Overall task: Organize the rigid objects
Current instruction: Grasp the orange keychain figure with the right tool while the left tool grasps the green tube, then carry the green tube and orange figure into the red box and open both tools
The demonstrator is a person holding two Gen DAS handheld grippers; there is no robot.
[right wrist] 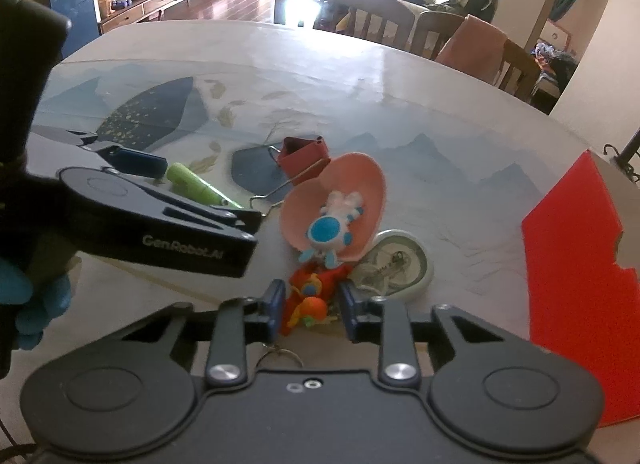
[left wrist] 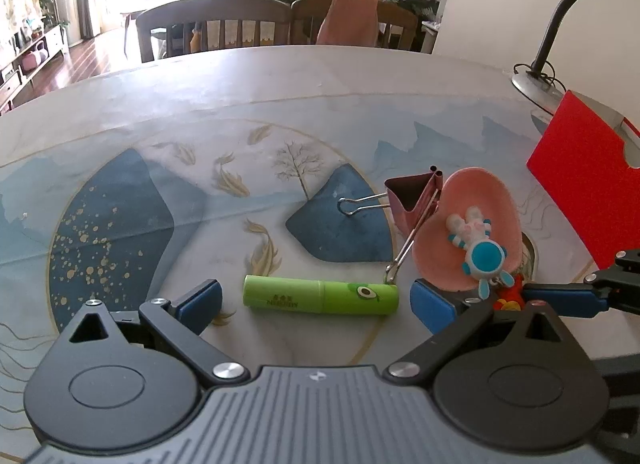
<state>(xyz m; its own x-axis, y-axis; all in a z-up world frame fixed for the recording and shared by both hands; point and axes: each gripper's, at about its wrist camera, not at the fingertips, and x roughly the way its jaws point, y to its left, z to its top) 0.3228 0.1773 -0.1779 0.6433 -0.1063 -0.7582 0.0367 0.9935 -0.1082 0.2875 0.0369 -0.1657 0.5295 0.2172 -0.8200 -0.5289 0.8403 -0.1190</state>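
A green tube (left wrist: 321, 298) lies on its side on the table, between the open jaws of my left gripper (left wrist: 318, 302); it also shows in the right wrist view (right wrist: 198, 183). A pink shell dish (left wrist: 468, 226) holds a blue and white figure (left wrist: 480, 250). A red binder clip (left wrist: 412, 198) lies left of the dish. My right gripper (right wrist: 310, 306) has its jaws on both sides of a red and orange toy (right wrist: 310, 298) with a key ring, in front of the dish (right wrist: 360, 188).
A red box (right wrist: 576, 276) stands at the right. A round white lid-like disc (right wrist: 394, 264) lies beside the dish. A desk lamp (left wrist: 560, 20) stands at the back right. Chairs (left wrist: 216, 24) stand beyond the table's far edge.
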